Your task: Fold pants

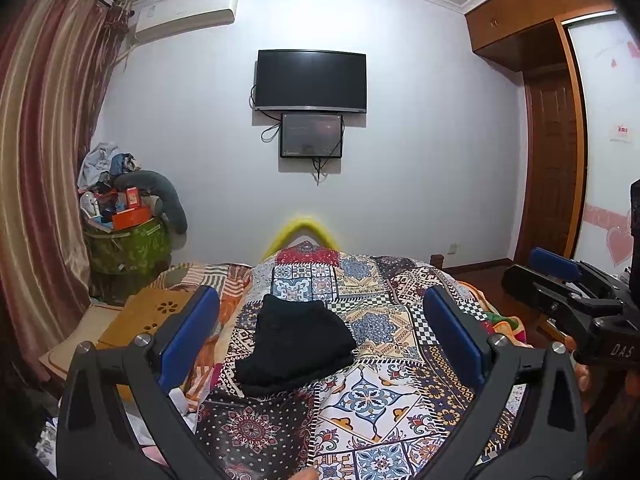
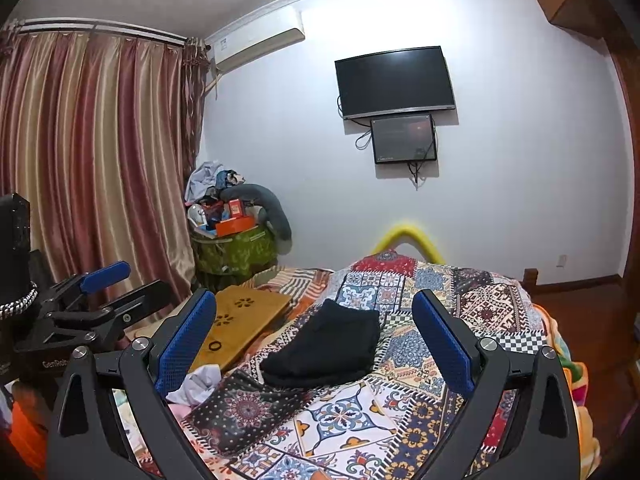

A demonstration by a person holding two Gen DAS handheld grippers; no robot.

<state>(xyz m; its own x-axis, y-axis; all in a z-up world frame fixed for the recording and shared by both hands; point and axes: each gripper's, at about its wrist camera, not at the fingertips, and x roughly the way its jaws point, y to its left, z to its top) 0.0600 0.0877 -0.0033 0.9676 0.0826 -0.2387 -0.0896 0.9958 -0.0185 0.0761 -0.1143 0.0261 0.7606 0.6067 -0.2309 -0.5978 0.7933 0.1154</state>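
Both grippers, left gripper (image 1: 320, 332) and right gripper (image 2: 316, 336), hang unclenched above folded black pants (image 1: 298, 346) mid-quilt (image 1: 384, 396); squaring the stack's edges should finish it.

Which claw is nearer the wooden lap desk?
Left. The left claw is on the side of the wooden lap desk; the right claw is farther right, past the black pants.

Bed (image 1: 400, 392): covered by a patchwork quilt (image 2: 400, 420) of many patterned squares.
On the quilt, middle: black pants (image 1: 298, 346), folded into a compact bundle.
Left edge: wooden lap tray (image 2: 244, 324); white crumpled cloth (image 2: 198, 384) nearer.
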